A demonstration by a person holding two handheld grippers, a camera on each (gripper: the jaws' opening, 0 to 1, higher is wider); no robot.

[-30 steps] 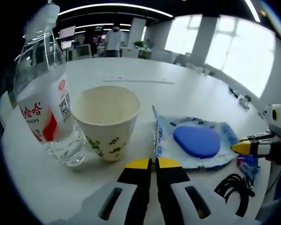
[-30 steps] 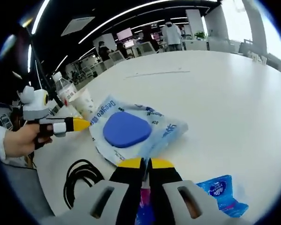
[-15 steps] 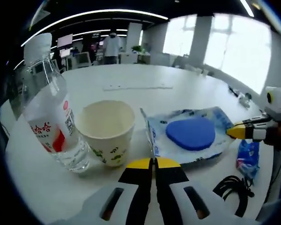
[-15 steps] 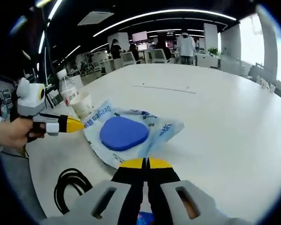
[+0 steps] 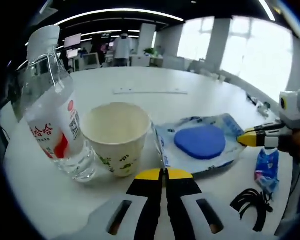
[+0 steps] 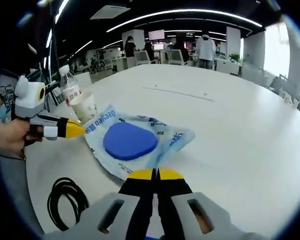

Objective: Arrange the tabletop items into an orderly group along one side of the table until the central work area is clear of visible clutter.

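Blue pouch [image 5: 202, 145] lies flat on the white bench [image 5: 190, 95], clear-and-blue wrapper with a rounded blue pad inside; in the right gripper view [image 6: 132, 142] it sits mid-frame, printed edge toward the cup.

Left hand-held gripper [image 5: 164, 173]: yellow-tipped jaws pressed together on the pouch's near corner edge, pinching the wrapper. From the right gripper view, the same left unit [image 6: 76, 130] comes in from the left in a person's hand [image 6: 12, 137], tip touching the pouch's printed edge.

Right hand-held gripper [image 6: 155, 173]: jaws together, tips at the pouch's near edge; looks like it grips the wrapper, contact partly hidden by the jaws. In the left gripper view its yellow tip [image 5: 247, 138] meets the pouch's far corner.

Paper cup [image 5: 116, 136], upright, leaf print, just left of the pouch. Water bottle [image 5: 52, 120], upright, clear with a red-and-white label, touching or just beside the cup on its other side.

Small blue packet [image 5: 266, 169] lies near the pouch under the right unit. Coiled black cable [image 5: 252, 206] on the bench near that packet; also seen at [image 6: 65, 197].
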